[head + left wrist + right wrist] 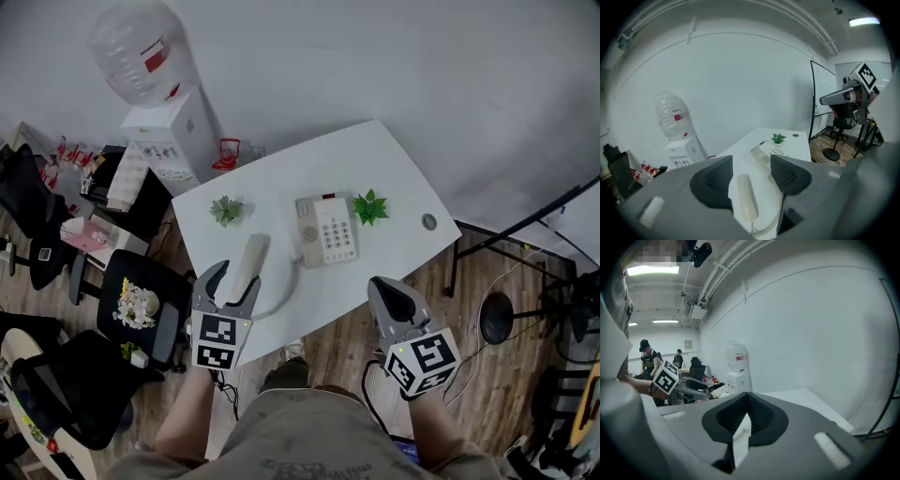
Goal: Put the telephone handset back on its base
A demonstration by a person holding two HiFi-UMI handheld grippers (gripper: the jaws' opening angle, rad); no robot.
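two grippers: left gripper point(241, 275) released, jaws wide apart; right gripper point(379, 287) clenched on nothing, jaws pressed together.
task object: cream plastic telephone handset point(248, 265) lies flat on the white table point(375, 150), off its cradle, at 8 o'clock of the beige push-button base point(326, 230); a coiled cord point(281, 298) joins the two.
risk 1, end grip: the jaws straddle only the handset's near end. closing there would likely let the far end droop or swing on lifting.
risk 2, cord drag: the cord loops toward 6 o'clock of the base. a fast lift could tighten it and shift the base.
risk 3, bad seating: a tilted handset may land askew across the cradle instead of in it.
risk 4, collision: a small green plant point(370, 207) stands just beside the base at 3 o'clock. an overshoot could knock it.
left pose: forearm low at the table's near edge, gripper aimed toward 12 o'clock along the handset, not yet touching it as far as can be judged.
right pose: held off the table at 5 o'clock of the base, pointing toward 11 o'clock, idle.
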